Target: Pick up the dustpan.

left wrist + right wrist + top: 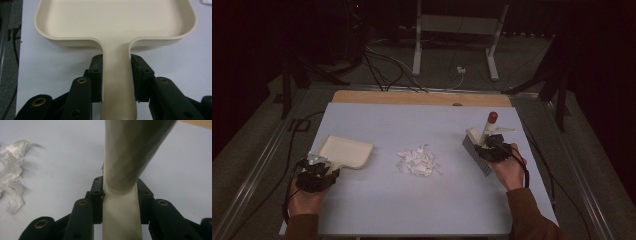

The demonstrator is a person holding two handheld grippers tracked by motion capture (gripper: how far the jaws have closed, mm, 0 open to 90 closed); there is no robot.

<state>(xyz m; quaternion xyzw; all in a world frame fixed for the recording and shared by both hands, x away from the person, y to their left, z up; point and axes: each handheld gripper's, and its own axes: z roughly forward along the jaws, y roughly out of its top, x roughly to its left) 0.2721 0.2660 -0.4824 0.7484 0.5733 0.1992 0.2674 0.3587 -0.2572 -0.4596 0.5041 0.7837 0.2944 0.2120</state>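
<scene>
left gripper [325, 169]: clenched on the dustpan handle; pads [97, 75] press both sides of it in the left gripper view
dustpan [346, 151]: cream, flat on the table [377, 210], at 9 o'clock from the scraps, tray end aimed toward 2 o'clock
right gripper [490, 148]: clamped on the brush handle; pads [97, 192] tight against it in the right gripper view
brush [479, 150]: at 3 o'clock from the scraps, bristles down on the table, red-tipped handle rising toward 12 o'clock
paper scraps [417, 161]: white pile at table centre, between dustpan and brush, touching neither
hands: left hand [304, 197] at 7 o'clock of the table, right hand [511, 172] at 4 o'clock
</scene>
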